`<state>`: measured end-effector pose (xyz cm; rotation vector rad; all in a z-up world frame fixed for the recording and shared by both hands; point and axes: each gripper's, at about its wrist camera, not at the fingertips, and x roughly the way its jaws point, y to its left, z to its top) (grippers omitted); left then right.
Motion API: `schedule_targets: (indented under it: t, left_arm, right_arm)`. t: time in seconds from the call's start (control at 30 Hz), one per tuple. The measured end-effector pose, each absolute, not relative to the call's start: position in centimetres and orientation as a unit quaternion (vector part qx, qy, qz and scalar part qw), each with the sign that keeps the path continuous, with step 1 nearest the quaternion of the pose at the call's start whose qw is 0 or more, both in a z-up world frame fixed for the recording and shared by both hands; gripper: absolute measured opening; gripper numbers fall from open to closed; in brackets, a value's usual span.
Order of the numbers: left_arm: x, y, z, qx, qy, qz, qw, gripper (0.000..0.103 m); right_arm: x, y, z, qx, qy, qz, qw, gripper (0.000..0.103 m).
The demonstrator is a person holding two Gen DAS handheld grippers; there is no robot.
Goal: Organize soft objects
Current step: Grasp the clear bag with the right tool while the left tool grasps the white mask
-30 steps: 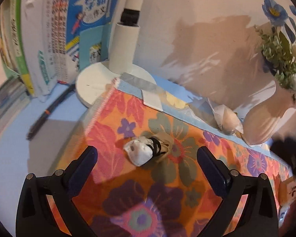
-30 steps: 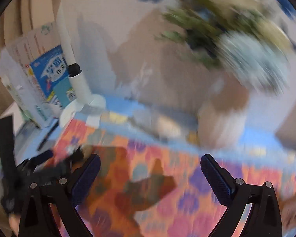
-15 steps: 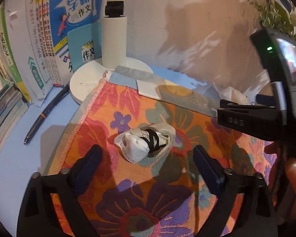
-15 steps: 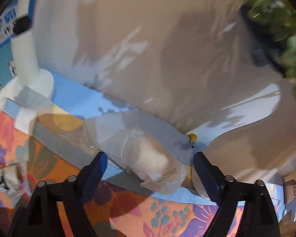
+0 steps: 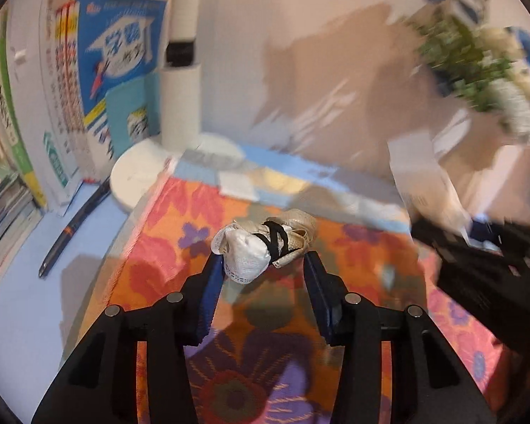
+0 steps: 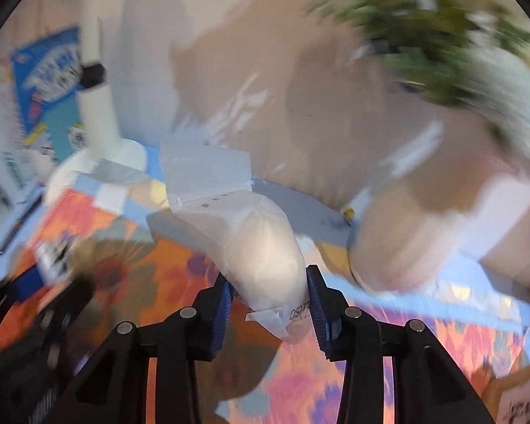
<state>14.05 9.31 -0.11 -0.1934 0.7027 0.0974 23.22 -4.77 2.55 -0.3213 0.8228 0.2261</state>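
Observation:
A rolled white lace bundle tied with a black band (image 5: 261,247) sits between the fingers of my left gripper (image 5: 265,265), which is shut on it just above the orange floral cloth (image 5: 265,371). My right gripper (image 6: 270,293) is shut on a cream soft item in a clear plastic bag (image 6: 265,261), held above the cloth (image 6: 300,388). The bag and right gripper also show blurred at the right of the left wrist view (image 5: 431,190). The left gripper and bundle show blurred at the left of the right wrist view (image 6: 52,258).
A white lamp base and post (image 5: 180,113) stand at the back left beside upright books (image 5: 88,81). A dark pen (image 5: 74,226) lies on the blue table. A pale vase with flowers (image 6: 424,233) stands at the back right, close to the right gripper.
Both grippers have closed from wide open: the left on the lace bundle, the right on the bagged item. Both objects are now lifted off the cloth, and both views are blurred by motion.

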Motion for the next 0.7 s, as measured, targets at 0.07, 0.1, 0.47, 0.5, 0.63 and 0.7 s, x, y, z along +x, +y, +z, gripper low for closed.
schedule_targets:
  t: [0.07,0.1,0.47,0.5,0.63,0.7]
  left_arm:
    - [13.4,8.6,0.4,-0.083,0.33,0.036,0.94,0.043]
    - [13.1,8.2,0.7,-0.076,0.324,0.03,0.942,0.043]
    - [6.5,-1.0,3.3,-0.073,0.342,-0.108,0.931,0.043]
    - [5.7,-2.0,3.2,-0.082,0.346,-0.119,0.927,0.043]
    - [3.3,-5.3,1.5,-0.077,0.37,-0.135,0.916,0.043]
    - [2.5,-6.3,0.3,-0.067,0.391,-0.137,0.908,0.043]
  right_arm:
    - [21.0,-6.6,3.5,-0.135,0.392,0.124,0.901,0.04]
    - [19.6,-8.1,3.9,-0.119,0.391,0.133,0.903,0.04]
    - [8.7,-23.5,4.6,-0.053,0.405,0.1,0.907,0.04]
    - [8.1,-24.1,4.4,-0.052,0.41,0.1,0.905,0.041]
    - [6.2,-26.4,3.4,-0.026,0.439,0.127,0.889,0.041]
    - [5.1,-26.5,2.5,-0.048,0.449,0.128,0.883,0.043]
